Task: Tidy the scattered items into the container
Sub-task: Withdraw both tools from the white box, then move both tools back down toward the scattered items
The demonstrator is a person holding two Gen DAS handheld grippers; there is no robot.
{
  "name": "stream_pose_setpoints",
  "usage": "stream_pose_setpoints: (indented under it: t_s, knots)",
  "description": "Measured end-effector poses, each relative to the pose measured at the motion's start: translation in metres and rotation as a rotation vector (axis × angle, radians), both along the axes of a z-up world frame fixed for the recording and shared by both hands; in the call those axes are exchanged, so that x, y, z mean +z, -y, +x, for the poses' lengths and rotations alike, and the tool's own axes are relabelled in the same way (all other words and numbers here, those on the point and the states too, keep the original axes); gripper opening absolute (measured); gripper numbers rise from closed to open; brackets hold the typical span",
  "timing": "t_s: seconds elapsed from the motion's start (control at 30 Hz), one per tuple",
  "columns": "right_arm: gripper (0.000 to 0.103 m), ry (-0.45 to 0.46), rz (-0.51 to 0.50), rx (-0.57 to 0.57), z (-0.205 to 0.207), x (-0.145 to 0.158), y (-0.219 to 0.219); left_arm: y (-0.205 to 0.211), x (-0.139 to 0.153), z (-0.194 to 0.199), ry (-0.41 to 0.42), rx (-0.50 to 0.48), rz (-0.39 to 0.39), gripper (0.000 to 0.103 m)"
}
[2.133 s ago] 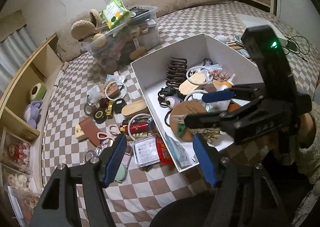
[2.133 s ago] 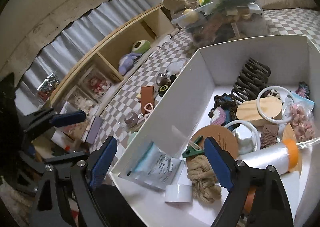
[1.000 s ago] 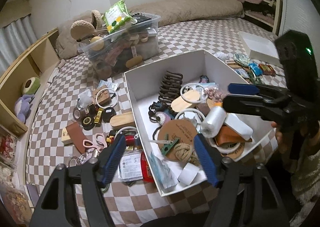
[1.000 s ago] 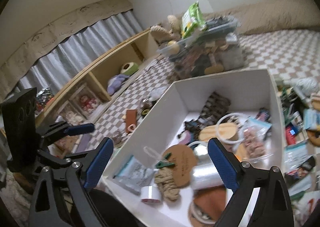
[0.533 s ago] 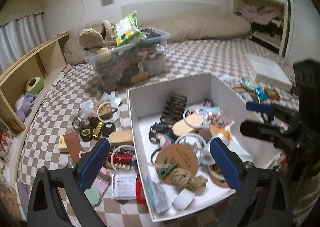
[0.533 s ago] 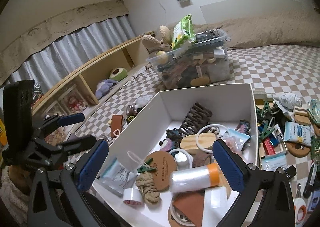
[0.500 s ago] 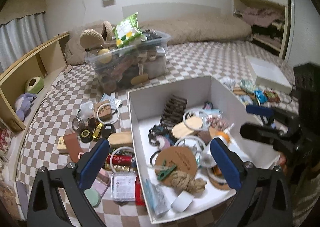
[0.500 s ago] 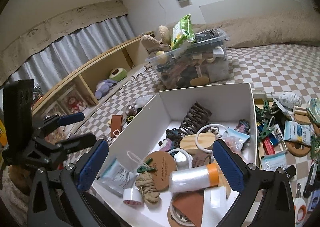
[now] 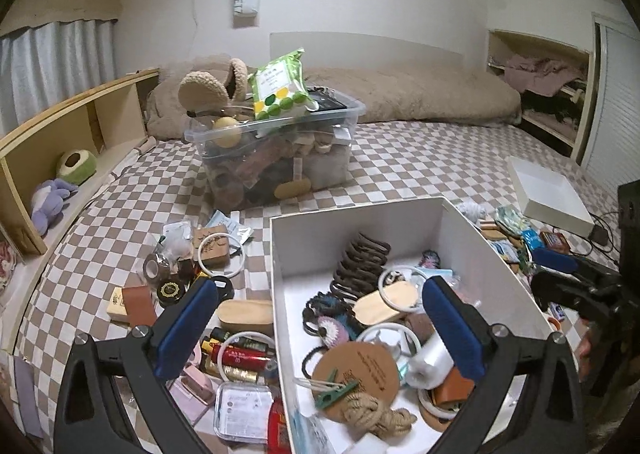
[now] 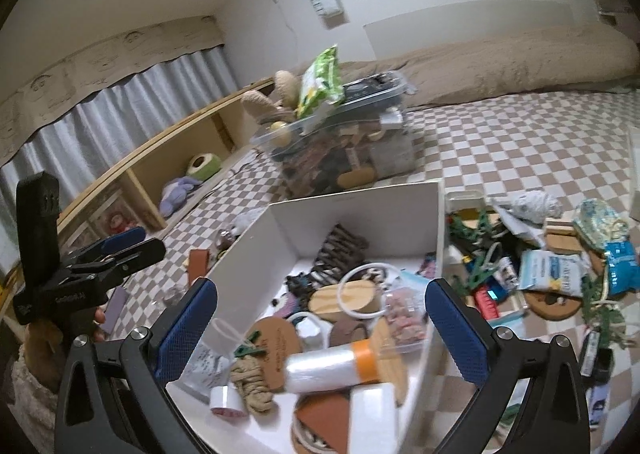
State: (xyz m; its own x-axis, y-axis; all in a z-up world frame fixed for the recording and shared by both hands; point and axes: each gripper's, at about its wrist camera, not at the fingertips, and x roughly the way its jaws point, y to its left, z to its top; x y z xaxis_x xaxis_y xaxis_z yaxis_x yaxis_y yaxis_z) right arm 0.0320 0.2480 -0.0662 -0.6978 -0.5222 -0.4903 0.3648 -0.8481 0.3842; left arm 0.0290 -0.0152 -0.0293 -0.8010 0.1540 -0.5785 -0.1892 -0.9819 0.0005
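The white box (image 9: 352, 210) stands on the checkered cover and holds a brown claw clip (image 9: 360, 258), wooden ovals, white rings, a cork disc, a rope coil (image 10: 252, 382) and a clear film roll (image 10: 332, 368). Loose items lie on both sides. To its left are a wooden oval (image 9: 244, 312), a red tube (image 9: 240, 354) and a clear case (image 9: 244, 416). To its right are blue packets (image 10: 556, 268), green clips (image 10: 480, 266) and a cork coaster (image 10: 552, 302). My left gripper (image 9: 318, 318) hangs open above the box's near left wall, empty. My right gripper (image 10: 320, 318) hangs open over the box's near end, empty.
A full clear storage bin (image 9: 280, 150) with a green pack on top stands behind the box. A wooden shelf (image 9: 48, 142) with plush toys runs along the left. A white lid (image 9: 548, 194) lies at the far right. Beige bedding lines the back wall.
Both grippers have drawn back from the white box and their jaws have spread wider. The views have tilted up and show more of the room.
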Motion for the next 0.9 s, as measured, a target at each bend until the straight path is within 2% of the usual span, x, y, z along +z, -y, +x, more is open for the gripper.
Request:
stream_pose_setpoints:
  t_s: [0.5,0.9]
  knots:
    - [0.103,0.005,0.009,-0.113,-0.01,-0.003,-0.043,0.028,-0.007,-0.022,-0.041,0.054,0.042,0.103]
    - [0.103,0.01,-0.004,-0.234,-0.016,-0.008,-0.082,0.055,-0.002,-0.02,-0.093,0.128,0.072,0.103]
